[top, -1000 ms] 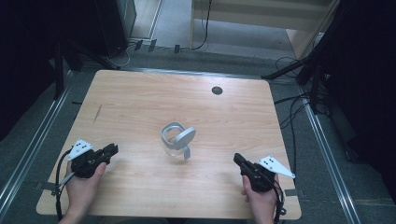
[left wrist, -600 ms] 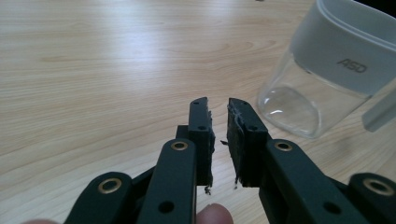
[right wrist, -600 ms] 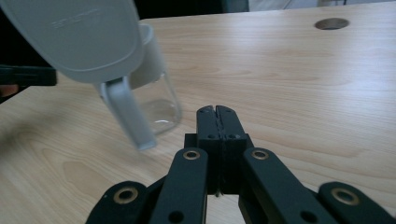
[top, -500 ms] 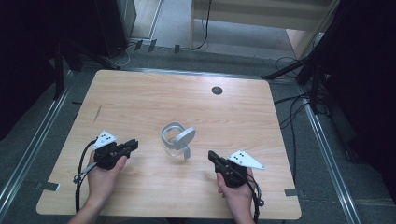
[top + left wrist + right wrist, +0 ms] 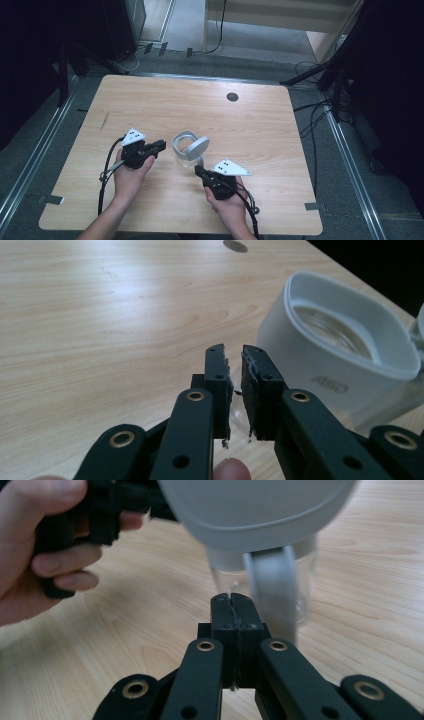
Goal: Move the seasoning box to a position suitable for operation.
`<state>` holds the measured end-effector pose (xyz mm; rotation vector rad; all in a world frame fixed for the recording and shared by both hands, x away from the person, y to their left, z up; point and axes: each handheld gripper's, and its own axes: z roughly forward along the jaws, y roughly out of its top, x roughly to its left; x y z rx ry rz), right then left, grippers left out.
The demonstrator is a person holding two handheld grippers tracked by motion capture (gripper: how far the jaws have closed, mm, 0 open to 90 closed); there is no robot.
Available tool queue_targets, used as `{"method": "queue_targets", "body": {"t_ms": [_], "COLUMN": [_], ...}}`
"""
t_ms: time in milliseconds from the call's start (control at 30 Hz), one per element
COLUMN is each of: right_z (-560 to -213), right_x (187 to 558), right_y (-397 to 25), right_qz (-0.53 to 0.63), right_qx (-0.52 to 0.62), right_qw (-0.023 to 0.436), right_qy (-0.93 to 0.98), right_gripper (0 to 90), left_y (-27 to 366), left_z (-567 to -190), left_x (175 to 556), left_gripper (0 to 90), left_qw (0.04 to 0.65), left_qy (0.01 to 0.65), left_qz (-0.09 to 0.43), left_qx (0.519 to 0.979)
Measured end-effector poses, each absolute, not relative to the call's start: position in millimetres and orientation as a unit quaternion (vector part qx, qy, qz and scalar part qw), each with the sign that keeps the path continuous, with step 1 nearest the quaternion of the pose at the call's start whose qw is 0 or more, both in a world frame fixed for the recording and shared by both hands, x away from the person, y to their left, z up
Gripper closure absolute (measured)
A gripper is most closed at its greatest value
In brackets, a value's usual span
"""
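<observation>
Pale wooden desk (image 5: 150,100) carries one thing at mid-frame: a clear jar with a white collar (image 5: 183,148) and its grey hinged lid (image 5: 198,147) tipped open. Nothing is gripped yet. Left tool (image 5: 159,146), jaws slightly spread, sits just beside the collar; right tool (image 5: 198,171), jaws pressed together, points at the hinge. Any contents are too blurred to tell.

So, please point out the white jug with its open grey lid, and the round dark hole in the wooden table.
White jug (image 5: 320,360), left gripper view, side wall.
Grey lid (image 5: 198,147), high view, lid top.
Round dark hole (image 5: 232,96), high view, its middle.
</observation>
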<state>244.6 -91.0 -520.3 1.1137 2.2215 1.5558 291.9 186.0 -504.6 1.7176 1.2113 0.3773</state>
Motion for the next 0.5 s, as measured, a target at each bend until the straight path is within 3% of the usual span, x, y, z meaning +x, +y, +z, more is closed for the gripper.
{"method": "queue_targets", "body": {"t_ms": [500], "right_z": [-522.2], "right_x": [262.6], "right_y": [-102.5], "right_qz": [0.521], "right_qx": [0.400], "right_qw": [0.110], "right_qy": [0.746], "right_gripper": [90.0], "left_y": [174.1], "left_z": [-501.5], "left_x": [299.6], "left_gripper": [80.0], "left_qw": [0.490], "left_qy": [0.483], "left_qz": [0.141], "left_qx": [0.712]}}
